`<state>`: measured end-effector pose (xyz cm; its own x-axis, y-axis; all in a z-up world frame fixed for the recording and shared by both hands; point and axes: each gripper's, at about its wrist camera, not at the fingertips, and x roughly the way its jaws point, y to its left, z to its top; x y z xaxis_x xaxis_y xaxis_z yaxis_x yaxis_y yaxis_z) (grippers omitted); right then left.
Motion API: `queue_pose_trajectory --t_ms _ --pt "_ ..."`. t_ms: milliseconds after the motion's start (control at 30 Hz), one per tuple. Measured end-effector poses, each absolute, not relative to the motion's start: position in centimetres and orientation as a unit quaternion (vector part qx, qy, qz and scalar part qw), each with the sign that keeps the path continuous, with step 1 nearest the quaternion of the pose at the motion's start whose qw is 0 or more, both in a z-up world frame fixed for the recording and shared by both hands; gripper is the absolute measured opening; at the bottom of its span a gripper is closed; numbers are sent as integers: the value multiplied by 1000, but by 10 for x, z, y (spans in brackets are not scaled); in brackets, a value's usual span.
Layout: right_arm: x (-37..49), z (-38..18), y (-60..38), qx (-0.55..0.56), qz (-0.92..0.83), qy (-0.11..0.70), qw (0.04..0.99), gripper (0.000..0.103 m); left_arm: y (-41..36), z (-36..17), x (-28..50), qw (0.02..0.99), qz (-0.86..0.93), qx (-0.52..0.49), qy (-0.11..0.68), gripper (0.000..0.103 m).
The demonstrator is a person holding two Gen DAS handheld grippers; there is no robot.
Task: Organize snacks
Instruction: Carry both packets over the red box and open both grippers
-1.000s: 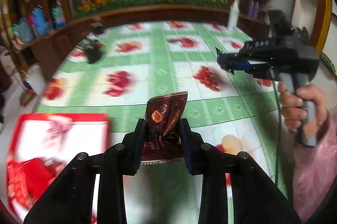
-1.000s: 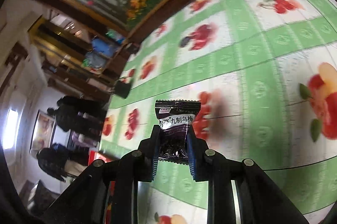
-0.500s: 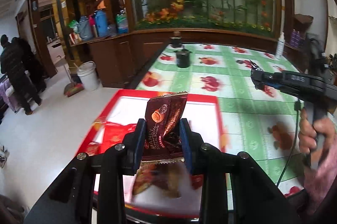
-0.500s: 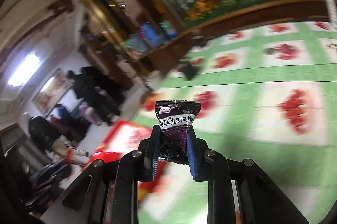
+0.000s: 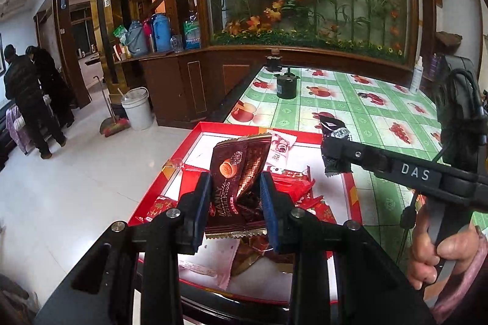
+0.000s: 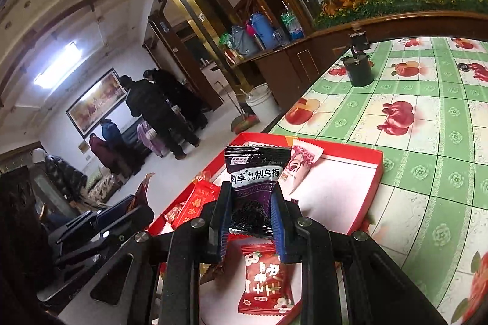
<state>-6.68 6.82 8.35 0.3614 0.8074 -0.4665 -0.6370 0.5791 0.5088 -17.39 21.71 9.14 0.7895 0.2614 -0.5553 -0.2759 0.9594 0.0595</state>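
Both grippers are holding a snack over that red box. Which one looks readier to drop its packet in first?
Probably left. The left gripper holds its brown packet over the middle of the red box, while the right gripper hangs nearer its edge.

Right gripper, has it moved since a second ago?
Yes. The right gripper, shut on the plum packet, went from over bare tablecloth leftward to above the red tray.

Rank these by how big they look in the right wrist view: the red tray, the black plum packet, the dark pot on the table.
1. red tray
2. black plum packet, though nearness to the camera inflates it
3. dark pot
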Motion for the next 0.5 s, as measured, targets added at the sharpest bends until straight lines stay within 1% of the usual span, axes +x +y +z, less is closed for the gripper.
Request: queue_pose_trajectory --t_ms 500 --pt "-77 93 71 117 435 341 826 25 225 88 -175 947 134 -22 292 30"
